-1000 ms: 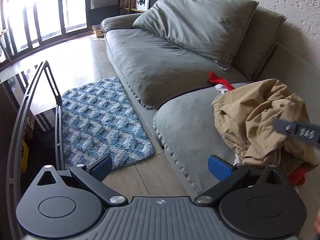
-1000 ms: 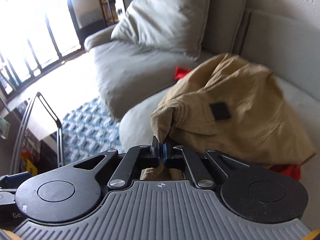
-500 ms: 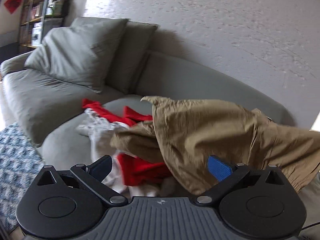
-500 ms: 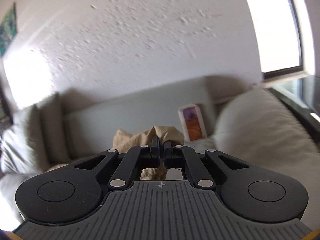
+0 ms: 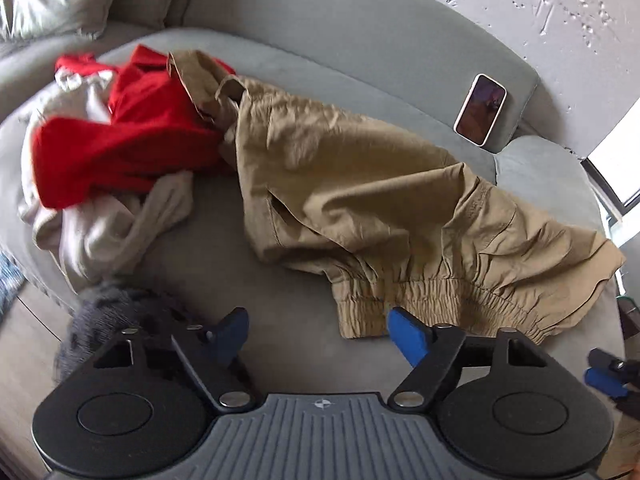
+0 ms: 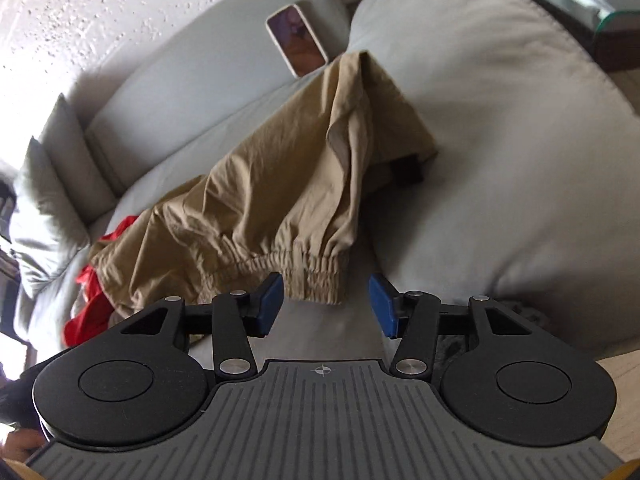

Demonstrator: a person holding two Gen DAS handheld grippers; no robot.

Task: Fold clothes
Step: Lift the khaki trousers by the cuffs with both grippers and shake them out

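Observation:
A tan pair of shorts (image 5: 376, 200) lies spread and crumpled on the grey sofa seat (image 5: 224, 248), elastic waistband toward me. It also shows in the right wrist view (image 6: 280, 184), one leg draped onto a cushion. My left gripper (image 5: 320, 334) is open and empty, just in front of the waistband's left end. My right gripper (image 6: 326, 304) is open and empty, just short of the waistband's right end. A red garment (image 5: 132, 136) and a pale beige garment (image 5: 100, 232) lie heaped to the left of the shorts.
A phone (image 5: 480, 110) leans on the sofa back; it also shows in the right wrist view (image 6: 298, 40). A big grey cushion (image 6: 500, 140) lies right of the shorts. A dark grey knit item (image 5: 100, 312) sits at the seat's front edge.
The right gripper was shut on the tan shorts, carried them across to the right, then opened and let them go. Both views have swung from the room down onto the seat.

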